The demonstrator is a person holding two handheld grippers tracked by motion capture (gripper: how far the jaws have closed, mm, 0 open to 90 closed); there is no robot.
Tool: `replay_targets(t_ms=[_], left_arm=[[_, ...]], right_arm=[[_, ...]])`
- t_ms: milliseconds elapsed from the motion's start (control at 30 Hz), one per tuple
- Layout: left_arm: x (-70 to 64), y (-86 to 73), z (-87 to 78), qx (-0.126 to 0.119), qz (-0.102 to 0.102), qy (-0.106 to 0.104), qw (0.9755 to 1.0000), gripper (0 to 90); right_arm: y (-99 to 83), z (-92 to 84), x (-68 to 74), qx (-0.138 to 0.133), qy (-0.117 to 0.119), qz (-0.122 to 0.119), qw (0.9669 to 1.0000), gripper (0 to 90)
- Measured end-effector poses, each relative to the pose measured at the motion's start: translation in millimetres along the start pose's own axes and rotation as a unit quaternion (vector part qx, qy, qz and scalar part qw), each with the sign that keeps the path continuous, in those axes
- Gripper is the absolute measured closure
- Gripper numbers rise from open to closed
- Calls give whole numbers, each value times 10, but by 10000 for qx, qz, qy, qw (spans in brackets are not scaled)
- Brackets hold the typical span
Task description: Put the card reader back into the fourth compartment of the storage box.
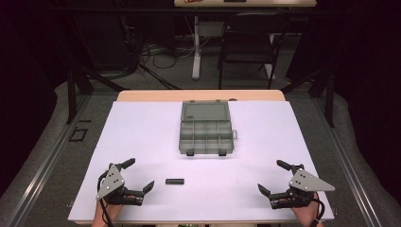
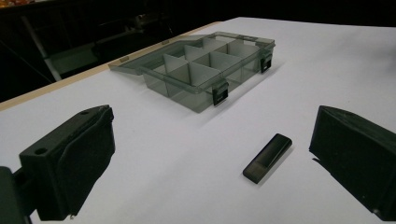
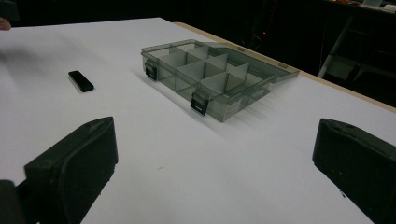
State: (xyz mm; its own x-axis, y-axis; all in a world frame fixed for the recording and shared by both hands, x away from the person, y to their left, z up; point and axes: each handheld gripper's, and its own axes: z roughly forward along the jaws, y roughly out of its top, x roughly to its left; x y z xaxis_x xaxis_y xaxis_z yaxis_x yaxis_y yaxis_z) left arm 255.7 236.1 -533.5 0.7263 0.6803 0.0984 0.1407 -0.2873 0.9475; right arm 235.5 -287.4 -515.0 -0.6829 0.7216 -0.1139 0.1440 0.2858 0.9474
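L gripper [image 1: 138, 174] lower left of high view, jaws wide apart, nothing btwn them. R gripper [image 1: 267, 176] lower right, jaws wide apart too, nothing held. Small black stick [image 1: 174, 181] flat on white table [image 1: 142, 132], bottom middle, near L gripper, not touching. Grey box w/ compartments [image 1: 206, 136] in middle of frame, lid open, well apart from stick.

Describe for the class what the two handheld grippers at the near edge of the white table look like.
Both are black. The left gripper and right gripper each have two chunky, blocky black jaws, a grey three-cornered plate with small holes on top, and a black cable trailing toward the person. In the gripper views the jaws show dark, matte, flat-faced pads.
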Motion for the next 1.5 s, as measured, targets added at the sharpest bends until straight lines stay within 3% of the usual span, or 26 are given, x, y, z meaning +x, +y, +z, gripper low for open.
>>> replay_targets(t_ms=[400,933,1133,1500], left_arm=[[55,13,19,76,-35,-68,9999,2],[173,104,100,521,-197,-323,9979,2],[212,161,134,718,-143,-459,9963,2],[254,217,247,994,201,-884,9909,2]], right_arm=[[-6,32,-14,61,64,-30,10000,0],[-9,35,-31,108,66,-30,9999,0],[-10,37,-34,116,44,-27,9999,0],[-13,48,-35,113,81,-28,9999,0]])
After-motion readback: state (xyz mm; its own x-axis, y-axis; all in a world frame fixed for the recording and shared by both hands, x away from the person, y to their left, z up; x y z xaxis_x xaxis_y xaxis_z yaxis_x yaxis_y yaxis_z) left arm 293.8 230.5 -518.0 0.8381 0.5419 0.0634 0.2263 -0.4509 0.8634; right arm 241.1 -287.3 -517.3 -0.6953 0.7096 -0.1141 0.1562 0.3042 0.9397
